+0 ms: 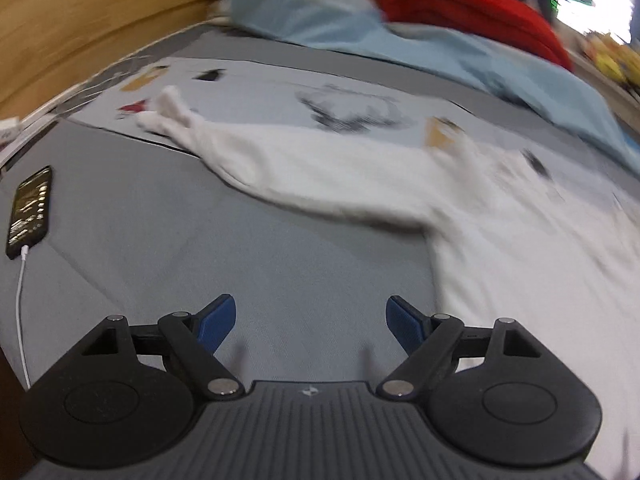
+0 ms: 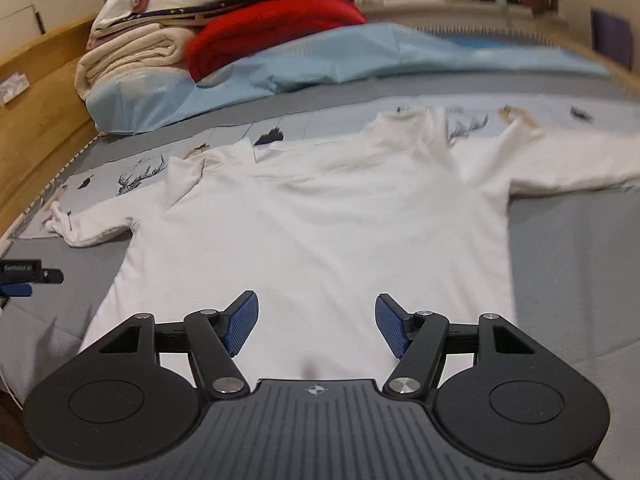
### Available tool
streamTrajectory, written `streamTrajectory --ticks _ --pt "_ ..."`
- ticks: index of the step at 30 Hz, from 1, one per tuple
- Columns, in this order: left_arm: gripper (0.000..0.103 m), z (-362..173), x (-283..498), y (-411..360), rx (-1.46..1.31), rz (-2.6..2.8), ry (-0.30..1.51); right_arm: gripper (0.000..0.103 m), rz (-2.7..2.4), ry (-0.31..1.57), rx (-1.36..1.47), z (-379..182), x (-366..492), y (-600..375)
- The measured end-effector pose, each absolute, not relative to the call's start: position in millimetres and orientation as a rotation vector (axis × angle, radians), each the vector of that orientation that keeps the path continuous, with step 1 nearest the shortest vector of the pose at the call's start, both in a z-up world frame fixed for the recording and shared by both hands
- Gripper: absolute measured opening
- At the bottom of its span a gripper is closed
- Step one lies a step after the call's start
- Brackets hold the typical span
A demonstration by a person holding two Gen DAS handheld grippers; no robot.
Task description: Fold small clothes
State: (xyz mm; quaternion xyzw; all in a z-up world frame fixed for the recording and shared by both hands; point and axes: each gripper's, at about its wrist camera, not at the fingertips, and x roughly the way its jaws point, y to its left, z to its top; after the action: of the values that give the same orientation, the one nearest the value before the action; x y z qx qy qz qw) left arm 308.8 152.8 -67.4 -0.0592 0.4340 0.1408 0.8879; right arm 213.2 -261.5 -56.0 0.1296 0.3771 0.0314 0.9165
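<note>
A white long-sleeved top (image 2: 312, 216) lies spread flat on the grey bed cover, collar away from me and both sleeves stretched out sideways. My right gripper (image 2: 316, 320) hangs open above the lower part of its body, nothing between the blue pads. In the left wrist view the same white top (image 1: 500, 232) fills the right side, with one sleeve (image 1: 256, 160) reaching up-left. My left gripper (image 1: 310, 320) is open over bare grey cover just left of the top's hem, empty. A corner of the left gripper (image 2: 28, 274) shows at the left edge of the right wrist view.
A phone (image 1: 30, 212) on a white cable lies on the cover at the left. A light blue sheet (image 2: 280, 68), a red blanket (image 2: 272, 28) and a stack of folded linens (image 2: 132, 48) sit at the far end. A wooden bed frame (image 1: 80, 20) runs along the left.
</note>
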Motion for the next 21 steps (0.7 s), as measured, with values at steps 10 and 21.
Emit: streamTrajectory --ticks 10,21 --pt "0.086 -79 425 279 -0.441 0.495 0.945 0.067 -0.032 0.835 0.276 -75 248 -274" --pt "0.086 -85 495 312 -0.591 0.498 0.888 0.067 -0.110 0.937 0.361 -98 267 -297"
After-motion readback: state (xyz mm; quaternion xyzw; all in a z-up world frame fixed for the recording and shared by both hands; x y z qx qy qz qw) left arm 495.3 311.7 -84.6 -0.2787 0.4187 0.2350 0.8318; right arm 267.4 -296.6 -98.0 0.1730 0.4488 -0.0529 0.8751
